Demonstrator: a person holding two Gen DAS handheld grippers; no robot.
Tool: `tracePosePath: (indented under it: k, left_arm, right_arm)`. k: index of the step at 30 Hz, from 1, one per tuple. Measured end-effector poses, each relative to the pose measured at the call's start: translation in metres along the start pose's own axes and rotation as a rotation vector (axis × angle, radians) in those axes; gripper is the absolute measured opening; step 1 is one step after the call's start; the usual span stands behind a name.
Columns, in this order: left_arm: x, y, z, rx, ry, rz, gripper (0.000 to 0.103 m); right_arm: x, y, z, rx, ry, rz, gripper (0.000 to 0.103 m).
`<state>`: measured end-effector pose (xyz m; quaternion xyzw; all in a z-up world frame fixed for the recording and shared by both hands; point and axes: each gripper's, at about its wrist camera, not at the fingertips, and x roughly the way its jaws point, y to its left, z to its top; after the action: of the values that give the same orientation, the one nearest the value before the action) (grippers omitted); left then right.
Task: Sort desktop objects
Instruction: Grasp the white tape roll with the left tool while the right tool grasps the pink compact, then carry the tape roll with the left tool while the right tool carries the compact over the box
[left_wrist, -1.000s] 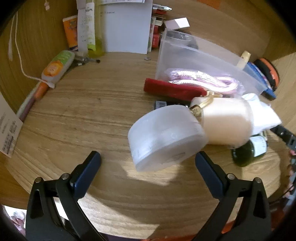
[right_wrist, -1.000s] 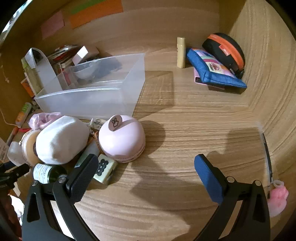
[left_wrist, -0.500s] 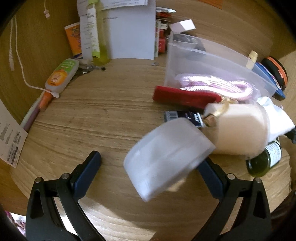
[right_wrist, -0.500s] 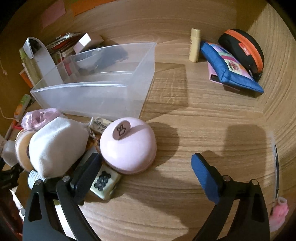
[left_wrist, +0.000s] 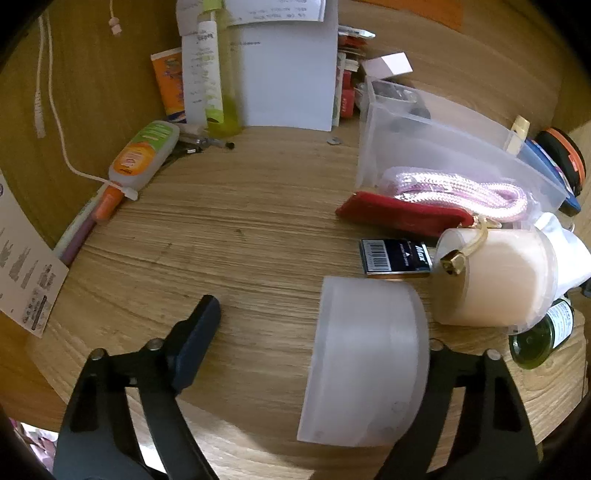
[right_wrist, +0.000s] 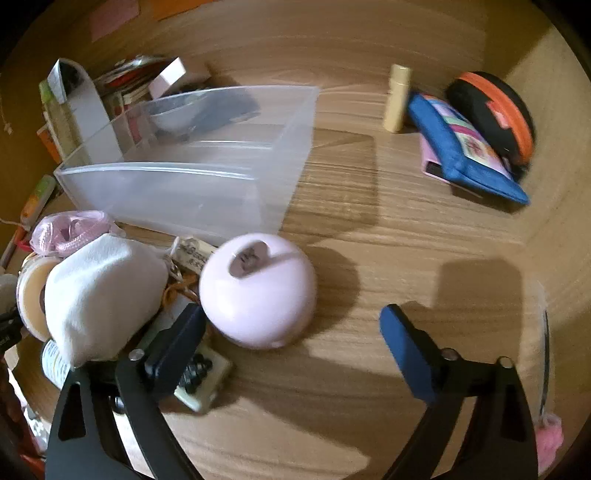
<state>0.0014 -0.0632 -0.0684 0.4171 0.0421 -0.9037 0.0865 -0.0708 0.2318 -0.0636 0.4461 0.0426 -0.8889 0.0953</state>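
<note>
Tub (left_wrist: 365, 362): white, between the closing left gripper (left_wrist: 317, 339) jaws, against the right one
Pink case (right_wrist: 258, 291): inside the wide, closing right gripper (right_wrist: 295, 332) jaws, beside white pouch (right_wrist: 103, 295)

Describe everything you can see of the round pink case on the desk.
The round pink case is a smooth, glossy, macaroon-shaped shell, seemingly plastic, with a seam around its middle and a small mauve tab on top. It looks closed and sits on the wooden desk before the clear plastic bin, beside a white pouch.
</note>
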Motion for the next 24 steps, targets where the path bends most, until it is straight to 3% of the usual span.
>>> tracePosePath:
  k: [4,7,9,24]
  left_arm:
    - [-0.002,0.003,-0.001,-0.012,-0.021,0.011,0.064]
    - [-0.002,0.006,0.0,-0.022,-0.03,0.021,0.043]
    - [-0.002,0.008,0.003,-0.03,-0.029,0.016,0.031]
    - [-0.019,0.018,0.018,-0.067,-0.049,-0.077,0.029]
  right_arm:
    - [0.013,0.002,0.006,-0.011,0.026,0.034,0.079]
    - [0.012,0.003,0.006,-0.015,0.011,0.052,0.061]
    - [0.01,0.001,0.004,-0.004,0.007,0.055,0.061]
    - [-0.02,-0.023,0.0,0.076,-0.064,0.09,0.06]
